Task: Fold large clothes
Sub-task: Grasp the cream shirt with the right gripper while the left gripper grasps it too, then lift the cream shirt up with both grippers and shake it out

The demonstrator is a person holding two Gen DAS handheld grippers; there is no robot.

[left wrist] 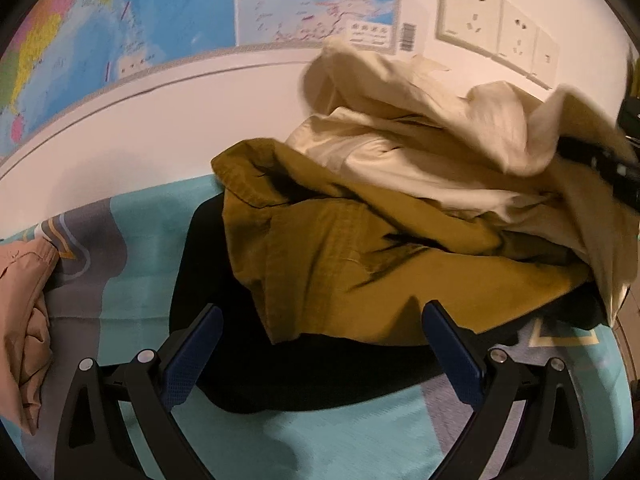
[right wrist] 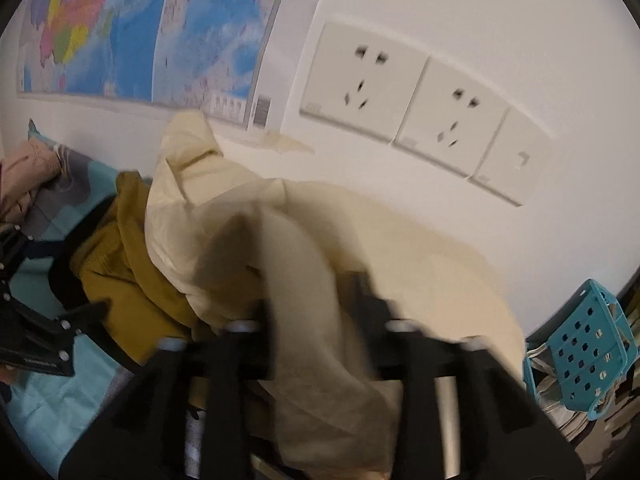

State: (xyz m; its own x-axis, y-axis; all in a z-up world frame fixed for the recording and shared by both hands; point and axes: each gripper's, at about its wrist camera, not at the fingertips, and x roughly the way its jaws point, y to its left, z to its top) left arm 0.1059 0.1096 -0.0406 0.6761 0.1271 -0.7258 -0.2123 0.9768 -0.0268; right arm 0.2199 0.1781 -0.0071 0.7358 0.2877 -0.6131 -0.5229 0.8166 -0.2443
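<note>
Cream cloth (right wrist: 312, 320) is pinched in my right gripper (right wrist: 316, 300); left gripper (left wrist: 320, 344) spread over mustard garment (left wrist: 340, 260).

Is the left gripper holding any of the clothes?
No. The left gripper is open, its blue fingers spread apart with no cloth pinched, in front of the mustard garment.

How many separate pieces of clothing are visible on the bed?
4. A cream garment on top of the pile, a mustard one under it, a black one at the bottom, and a pink-beige one apart at the left. More may be hidden.
</note>
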